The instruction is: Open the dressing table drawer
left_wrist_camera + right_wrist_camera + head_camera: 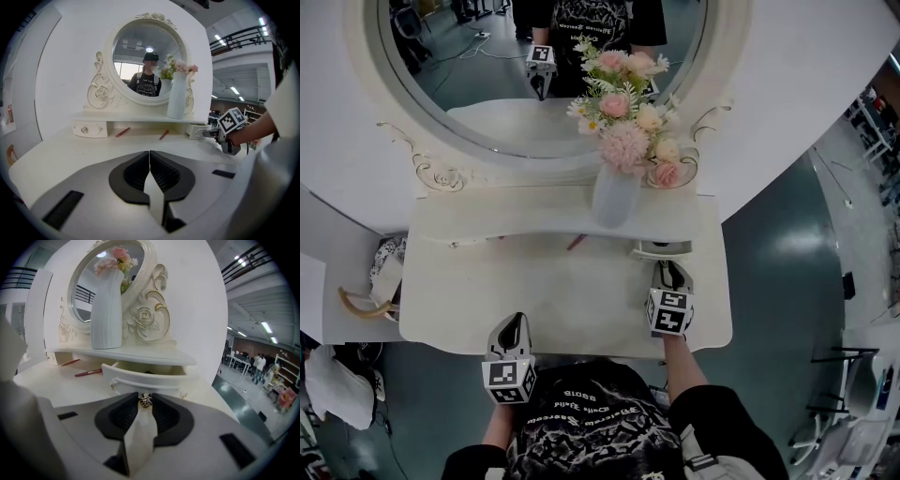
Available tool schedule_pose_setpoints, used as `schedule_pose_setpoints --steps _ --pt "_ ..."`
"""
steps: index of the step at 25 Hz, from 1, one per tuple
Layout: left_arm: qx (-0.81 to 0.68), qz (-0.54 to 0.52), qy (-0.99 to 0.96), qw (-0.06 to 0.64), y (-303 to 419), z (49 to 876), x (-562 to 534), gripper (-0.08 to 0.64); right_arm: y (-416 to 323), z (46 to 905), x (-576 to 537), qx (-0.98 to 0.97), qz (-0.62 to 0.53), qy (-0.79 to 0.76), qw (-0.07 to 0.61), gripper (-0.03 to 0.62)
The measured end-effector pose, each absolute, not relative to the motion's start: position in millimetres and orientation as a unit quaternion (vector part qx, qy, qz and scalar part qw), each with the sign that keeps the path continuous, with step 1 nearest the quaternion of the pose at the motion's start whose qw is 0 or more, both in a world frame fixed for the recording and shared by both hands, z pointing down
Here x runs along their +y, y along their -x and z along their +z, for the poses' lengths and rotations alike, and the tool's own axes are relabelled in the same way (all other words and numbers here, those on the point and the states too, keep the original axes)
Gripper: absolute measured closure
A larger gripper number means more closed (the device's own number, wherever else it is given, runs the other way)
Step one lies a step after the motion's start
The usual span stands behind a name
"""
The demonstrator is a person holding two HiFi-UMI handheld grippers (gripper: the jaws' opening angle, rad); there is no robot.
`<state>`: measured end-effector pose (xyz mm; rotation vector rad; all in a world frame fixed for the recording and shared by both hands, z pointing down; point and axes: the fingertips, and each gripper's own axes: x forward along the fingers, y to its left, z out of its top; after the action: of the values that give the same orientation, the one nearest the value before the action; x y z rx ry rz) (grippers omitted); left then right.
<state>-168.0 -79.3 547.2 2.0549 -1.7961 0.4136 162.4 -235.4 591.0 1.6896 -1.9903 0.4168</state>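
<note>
The white dressing table has a small right drawer under its shelf, and it stands pulled out a little way. My right gripper is shut on the drawer's small metal knob. In the head view the right gripper reaches to that drawer. The left gripper hovers at the table's front edge. Its jaws are shut with nothing between them. The left drawer is closed.
A white vase of flowers stands on the shelf in front of the round mirror. Two red pens lie under the shelf. A bag sits on a lower surface left of the table.
</note>
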Motion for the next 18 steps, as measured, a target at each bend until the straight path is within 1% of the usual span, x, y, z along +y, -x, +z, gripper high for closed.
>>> schedule_pose_setpoints --steps 18 --pt "-0.637 0.146 -0.733 0.191 168.5 548.5 -79.3 0.543 -162.5 591.1 -228.3 -0.727 0.156 -0.621 0.248 0.492"
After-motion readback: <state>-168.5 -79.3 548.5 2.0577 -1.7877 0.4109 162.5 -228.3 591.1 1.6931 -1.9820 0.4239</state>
